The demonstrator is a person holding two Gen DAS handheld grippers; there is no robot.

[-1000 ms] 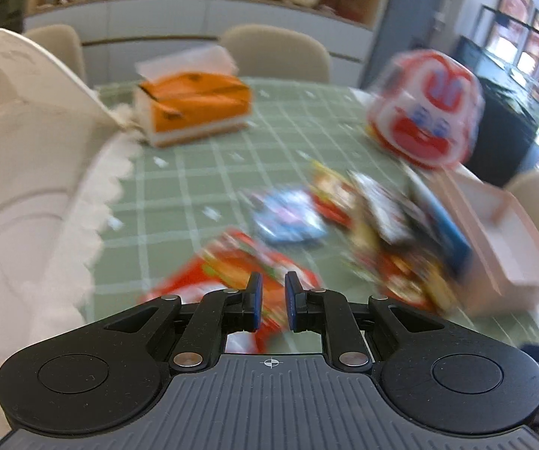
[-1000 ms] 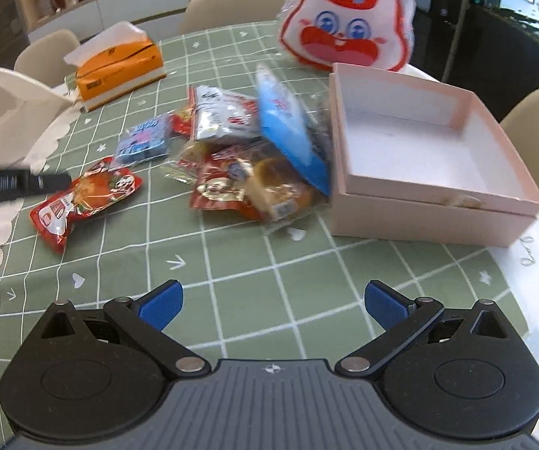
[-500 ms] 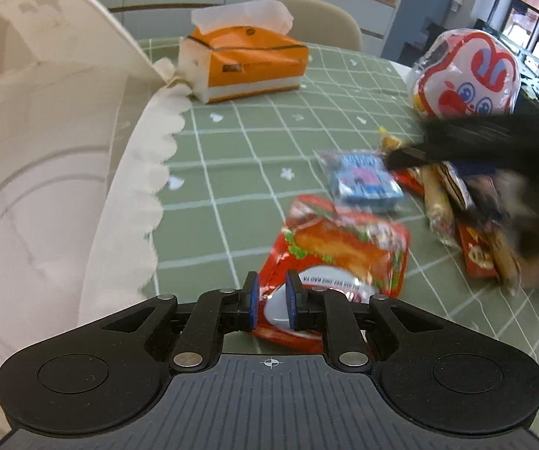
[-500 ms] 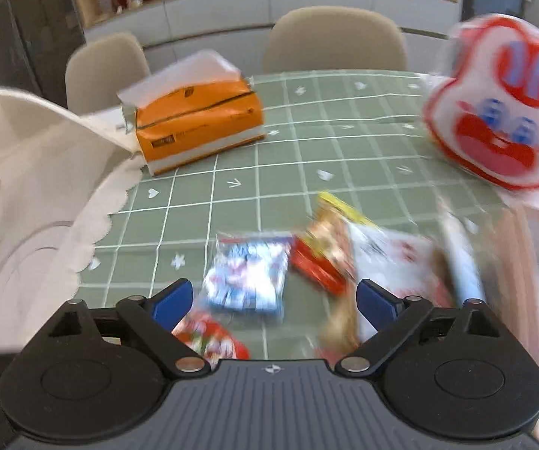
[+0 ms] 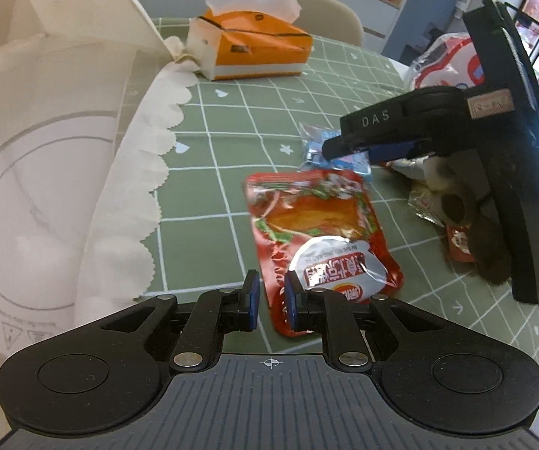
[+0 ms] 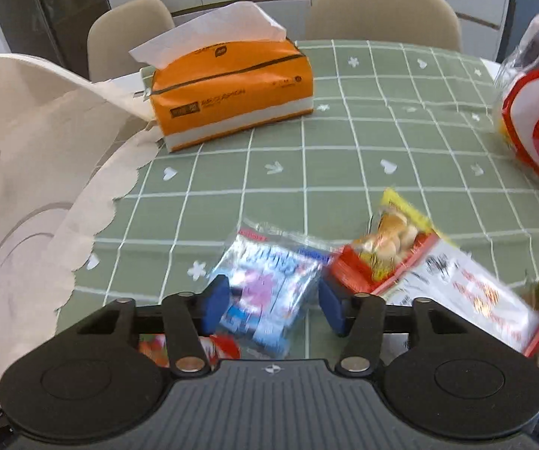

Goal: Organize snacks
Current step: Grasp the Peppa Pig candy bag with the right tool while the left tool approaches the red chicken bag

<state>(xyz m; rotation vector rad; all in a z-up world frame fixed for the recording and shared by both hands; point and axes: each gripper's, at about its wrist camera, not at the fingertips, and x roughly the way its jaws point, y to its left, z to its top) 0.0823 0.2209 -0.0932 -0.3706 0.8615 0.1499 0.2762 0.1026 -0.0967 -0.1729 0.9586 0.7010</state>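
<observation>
Closing our right gripper [image 6: 273, 305] around the blue packet [image 6: 265, 285] — left jaws shut, empty, over the red pouch [image 5: 320, 240]; snacks lie loose on the tabletop [image 6: 344, 150], sorting barely begun.

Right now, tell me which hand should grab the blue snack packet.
Right. The right gripper already straddles the blue packet, its fingers closing around it. The left gripper is shut over the red pouch, away from it.
</observation>
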